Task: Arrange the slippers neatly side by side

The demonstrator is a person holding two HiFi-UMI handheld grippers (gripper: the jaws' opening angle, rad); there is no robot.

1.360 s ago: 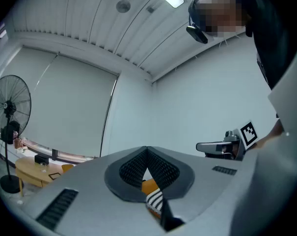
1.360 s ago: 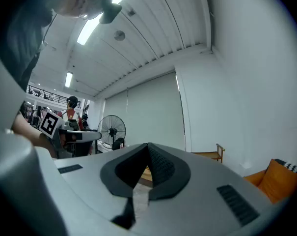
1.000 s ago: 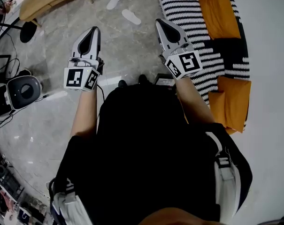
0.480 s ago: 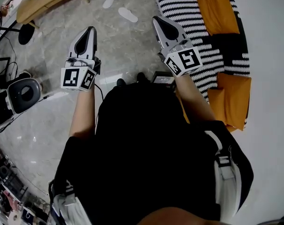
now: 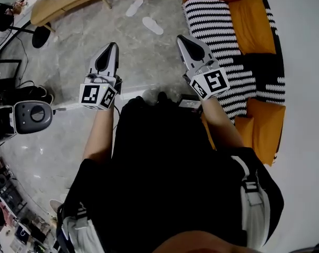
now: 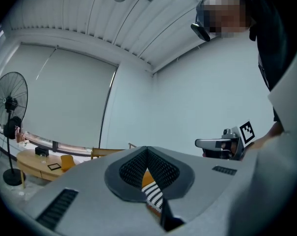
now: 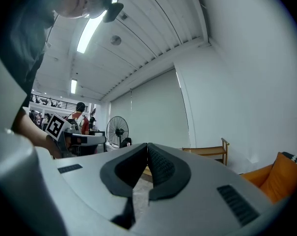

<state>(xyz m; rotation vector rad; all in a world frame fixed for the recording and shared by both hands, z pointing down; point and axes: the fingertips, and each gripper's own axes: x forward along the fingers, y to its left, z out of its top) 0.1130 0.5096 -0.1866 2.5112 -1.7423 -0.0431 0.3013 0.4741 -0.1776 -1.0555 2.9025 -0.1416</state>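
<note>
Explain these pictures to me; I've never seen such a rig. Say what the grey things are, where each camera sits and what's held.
A person holds a two-jaw gripper in each hand: the left gripper and the right gripper. One picture comes from a camera on the head, looking down; the other two ride on the grippers, looking along their jaws. Both are shut and hold nothing. A white slipper and its mate lie apart on the grey floor ahead, near an orange sofa with a striped blanket.

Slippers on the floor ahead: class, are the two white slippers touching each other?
Apart. The head view shows a strip of bare floor between the far slipper and the near slipper.
</note>
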